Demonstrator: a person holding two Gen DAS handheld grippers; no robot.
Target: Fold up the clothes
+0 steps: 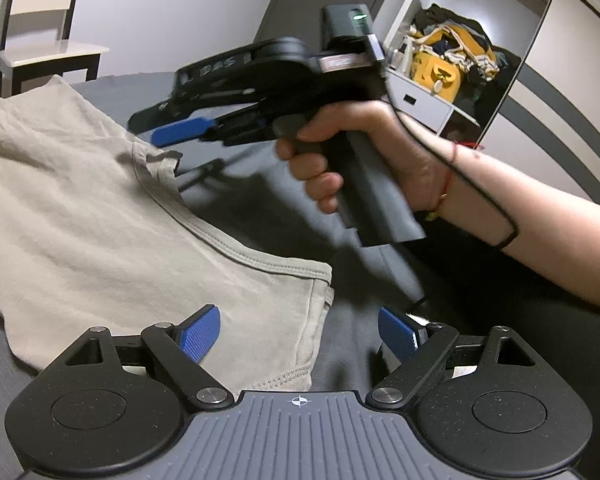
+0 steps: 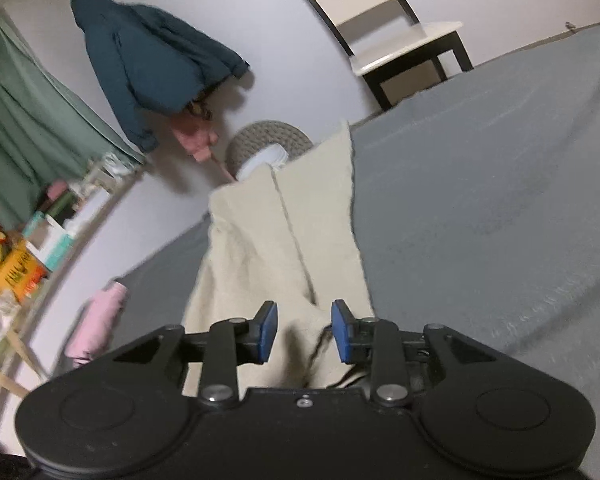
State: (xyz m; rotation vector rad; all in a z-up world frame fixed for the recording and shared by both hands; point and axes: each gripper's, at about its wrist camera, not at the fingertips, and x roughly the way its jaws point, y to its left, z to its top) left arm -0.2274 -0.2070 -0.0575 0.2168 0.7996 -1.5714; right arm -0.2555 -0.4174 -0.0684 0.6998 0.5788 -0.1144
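- Shirt [image 1: 100, 216] lies partly folded on the grey bed [image 2: 479, 220], under and ahead of both tools.
- Left tool [image 1: 300, 334] hangs spread wide, empty, over the shirt's corner.
- Right tool [image 2: 303, 332] stands part-spread above the shirt, gripping nothing.

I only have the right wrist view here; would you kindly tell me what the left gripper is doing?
Observer: The left gripper is open, hovering over the beige garment's hemmed corner; nothing sits between its pads.
Operator: Thank you. Does my right gripper look closed from there?
Observer: I cannot tell; the right gripper is seen side-on, above the garment's neckline.
Operator: What lies behind it?
Observer: An open wardrobe shelf stuffed with yellow and dark clothes.
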